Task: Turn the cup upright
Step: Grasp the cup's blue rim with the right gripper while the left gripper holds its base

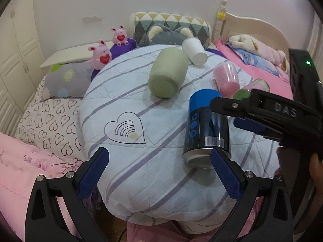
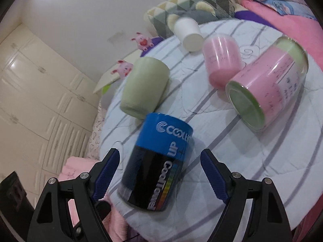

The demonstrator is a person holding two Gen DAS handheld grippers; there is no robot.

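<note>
A blue and black can-shaped cup lies on its side on a round striped cushion. In the right wrist view the cup lies between my right gripper's open blue pads, not gripped. My right gripper is open around it. It shows in the left wrist view as a black arm above the cup. My left gripper is open and empty, its right pad near the cup's metal end.
On the cushion also lie a green cup, a white paper cup, a pink clear cup and a pink and green clear jar. Pillows, pink pig toys and a headboard surround it.
</note>
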